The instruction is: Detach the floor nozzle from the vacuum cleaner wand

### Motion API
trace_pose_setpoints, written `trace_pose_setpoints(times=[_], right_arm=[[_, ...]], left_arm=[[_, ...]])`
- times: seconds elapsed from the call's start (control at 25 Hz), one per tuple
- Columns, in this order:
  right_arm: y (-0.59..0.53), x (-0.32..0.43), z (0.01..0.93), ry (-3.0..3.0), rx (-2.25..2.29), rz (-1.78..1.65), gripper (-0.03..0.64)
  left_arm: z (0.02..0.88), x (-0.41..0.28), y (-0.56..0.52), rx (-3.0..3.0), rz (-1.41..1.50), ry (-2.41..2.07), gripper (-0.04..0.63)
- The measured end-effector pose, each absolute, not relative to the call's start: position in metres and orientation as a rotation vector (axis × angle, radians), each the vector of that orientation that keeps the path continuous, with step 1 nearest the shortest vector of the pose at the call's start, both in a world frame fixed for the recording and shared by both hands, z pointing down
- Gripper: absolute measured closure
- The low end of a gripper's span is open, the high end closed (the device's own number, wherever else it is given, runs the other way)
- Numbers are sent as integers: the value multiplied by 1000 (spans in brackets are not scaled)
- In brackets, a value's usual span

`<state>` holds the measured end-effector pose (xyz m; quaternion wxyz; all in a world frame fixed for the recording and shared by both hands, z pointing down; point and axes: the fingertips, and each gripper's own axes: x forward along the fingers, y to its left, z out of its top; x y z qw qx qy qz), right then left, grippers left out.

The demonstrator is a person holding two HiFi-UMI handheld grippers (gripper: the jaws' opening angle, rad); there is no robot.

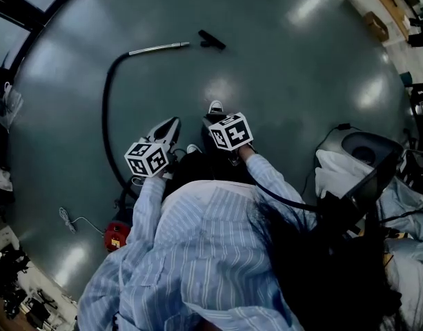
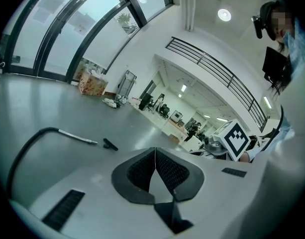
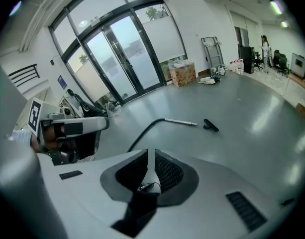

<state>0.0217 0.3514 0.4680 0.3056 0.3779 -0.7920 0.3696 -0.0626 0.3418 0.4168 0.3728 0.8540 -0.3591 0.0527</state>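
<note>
The metal wand (image 1: 159, 47) lies on the grey floor, far ahead of me, joined to a black hose (image 1: 106, 102). The black floor nozzle (image 1: 212, 39) lies apart from the wand's tip, a short gap between them. Both grippers are held close to my body, far from them. My left gripper (image 1: 174, 123) is shut with nothing in it, pads touching (image 2: 155, 151). My right gripper (image 1: 214, 121) holds nothing, its jaws standing a narrow gap apart (image 3: 151, 156). Both gripper views show the wand (image 2: 77, 136) (image 3: 180, 122) and the nozzle (image 2: 110, 144) (image 3: 210, 126) in the distance.
The hose curves back to a red vacuum body (image 1: 115, 234) by my left side, with a white cable (image 1: 73, 219) beside it. A grey bin (image 1: 363, 150) and cloth stand at the right. Glass doors (image 3: 117, 59) and a cardboard box (image 3: 183, 74) are far off.
</note>
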Motion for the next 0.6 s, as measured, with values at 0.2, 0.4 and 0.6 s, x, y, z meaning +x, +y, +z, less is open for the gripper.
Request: trace_pose_setpoints(times=[0.2,0.4,0.6], right_arm=[[391,46,465,-2081,1011,954,569],[395,68,457,-2094,999,927,569],[384,77,449,-2096,923,874,569]], left_arm=[[420,-44,377,2174,94,-921,589],[414,-26,382,2175,67,-941,589],[398,-34,360,2150,24,-1039,589]])
